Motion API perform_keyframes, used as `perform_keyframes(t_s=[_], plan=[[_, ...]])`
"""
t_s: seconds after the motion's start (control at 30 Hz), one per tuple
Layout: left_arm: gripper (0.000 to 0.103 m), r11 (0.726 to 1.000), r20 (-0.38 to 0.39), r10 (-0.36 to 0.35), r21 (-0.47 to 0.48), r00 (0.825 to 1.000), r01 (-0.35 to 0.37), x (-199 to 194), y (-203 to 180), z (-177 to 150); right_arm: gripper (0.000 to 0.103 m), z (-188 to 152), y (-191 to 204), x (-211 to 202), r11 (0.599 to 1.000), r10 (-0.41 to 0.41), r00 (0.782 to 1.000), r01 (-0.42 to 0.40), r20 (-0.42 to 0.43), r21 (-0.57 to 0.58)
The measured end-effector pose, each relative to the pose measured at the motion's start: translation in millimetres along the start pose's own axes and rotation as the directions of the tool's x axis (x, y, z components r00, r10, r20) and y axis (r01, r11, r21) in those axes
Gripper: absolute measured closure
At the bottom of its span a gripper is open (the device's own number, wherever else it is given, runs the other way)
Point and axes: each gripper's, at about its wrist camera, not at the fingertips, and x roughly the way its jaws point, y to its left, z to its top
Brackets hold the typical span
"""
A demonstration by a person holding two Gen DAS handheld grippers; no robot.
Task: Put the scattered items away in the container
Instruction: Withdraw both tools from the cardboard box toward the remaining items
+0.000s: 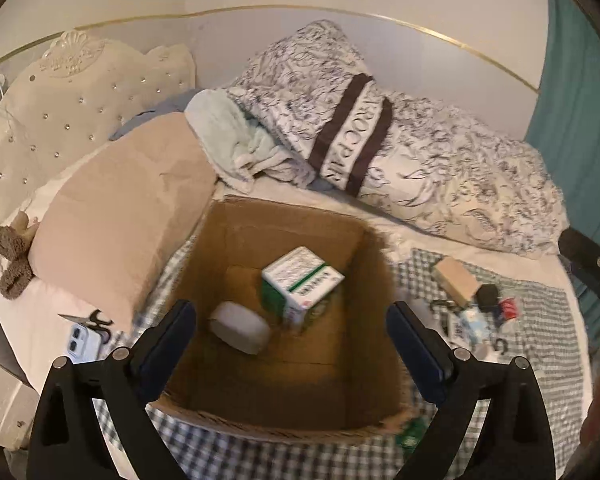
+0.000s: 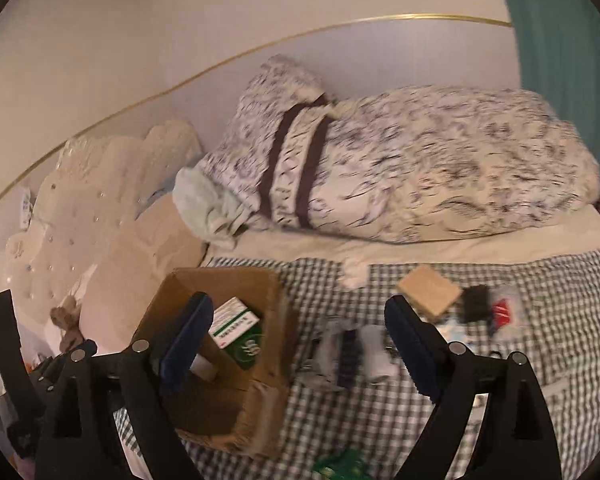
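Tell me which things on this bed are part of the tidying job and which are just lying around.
Part of the job:
- cardboard box, holding a green-and-white carton and a grey oval case
- tan block
- black item
- red item

Just lying about:
- patterned duvet
- beige pillow
- scissors
- phone

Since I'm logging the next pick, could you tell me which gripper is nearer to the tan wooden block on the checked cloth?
Right. The right gripper hangs open over the cloth, with the wooden block just beyond its right finger. The left gripper is open above the cardboard box, farther away.
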Motion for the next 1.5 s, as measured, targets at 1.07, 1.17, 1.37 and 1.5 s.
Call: perform_keyframes(t_s=[1.07, 1.17, 1.37, 1.5], plan=[[0.002, 0.974, 0.017, -0.097, 0.207, 0.995, 0.092, -90, -167, -95, 0.014, -79, -133, -178, 0.975, -0.220, 0.974, 0.218, 0.062, 0.040], [0.002, 0.977, 0.012, -0.107, 0.188, 0.994, 0.103, -87, -170, -99, 0.014, -84, -136, -182, 0.972, -0.234, 0.970, 0.233, 0.064, 0.023], [0.002, 0.976, 0.023, -0.110, 0.191, 0.994, 0.104, -77, -175, -121, 0.014, -96, -143, -178, 0.973, -0.229, 0.969, 0.228, 0.090, 0.022], [0.002, 0.973, 0.009, -0.115, 0.201, 0.993, 0.111, -57, -177, -140, 0.014, -113, -148, -162, 0.973, -0.230, 0.968, 0.229, 0.104, 0.022]])
